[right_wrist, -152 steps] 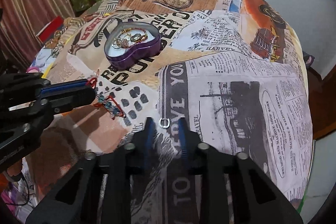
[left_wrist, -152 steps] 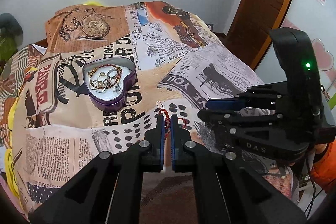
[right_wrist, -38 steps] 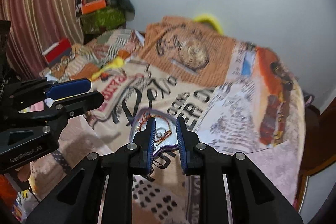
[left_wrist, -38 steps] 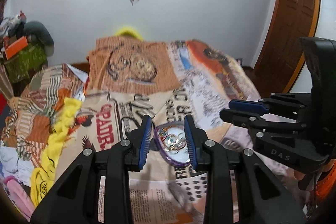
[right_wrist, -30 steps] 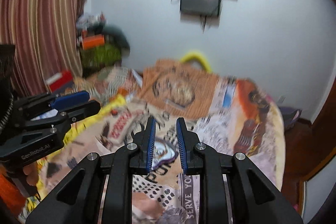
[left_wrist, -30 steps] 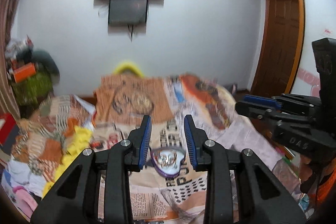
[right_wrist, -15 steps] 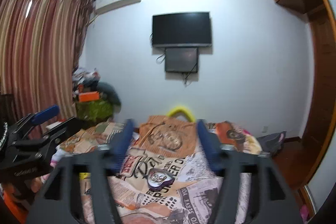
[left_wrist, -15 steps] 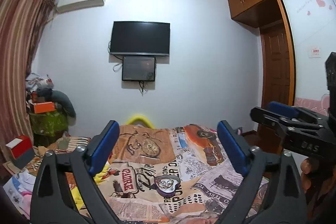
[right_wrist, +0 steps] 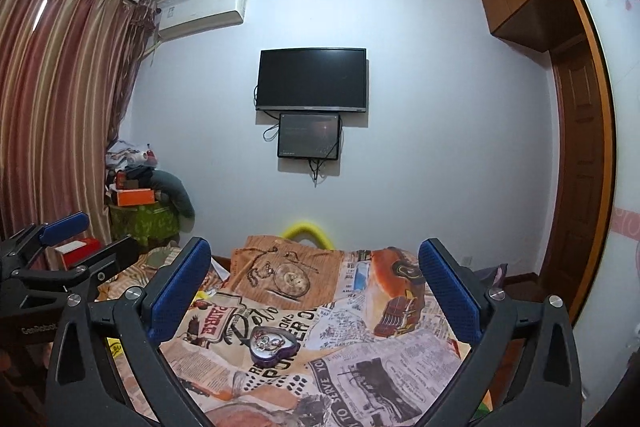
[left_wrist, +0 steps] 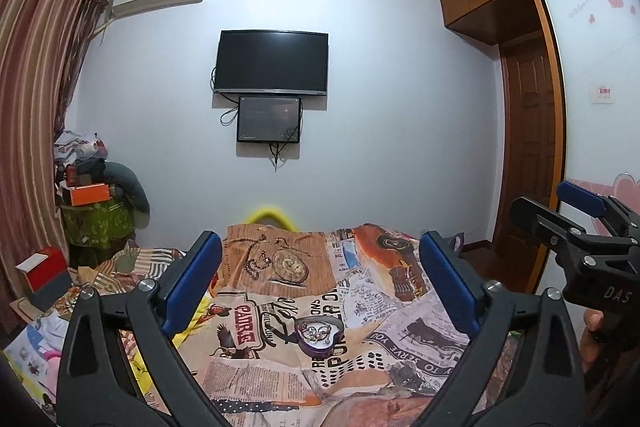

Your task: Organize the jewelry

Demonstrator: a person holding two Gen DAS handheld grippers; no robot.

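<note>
A purple heart-shaped tin (left_wrist: 319, 335) holding several pieces of jewelry lies open on the printed bedspread (left_wrist: 280, 371), far below and ahead of both grippers. It also shows in the right wrist view (right_wrist: 273, 345). My left gripper (left_wrist: 320, 291) is wide open and empty, raised well above the bed. My right gripper (right_wrist: 314, 291) is wide open and empty at a similar height. Each gripper shows at the edge of the other's view, the right gripper (left_wrist: 576, 223) and the left gripper (right_wrist: 68, 239).
A television (left_wrist: 272, 63) and a smaller screen (left_wrist: 269, 119) hang on the far wall. Striped curtains (right_wrist: 60, 107) and a pile of boxes and clothes (left_wrist: 92, 203) stand at the left. A wooden door (left_wrist: 528, 155) and wardrobe are at the right.
Both grippers have pulled up and back from the bed over the last seconds. Their jaws went from nearly shut to wide open. The red bracelet and ring have gone from the bedspread.
</note>
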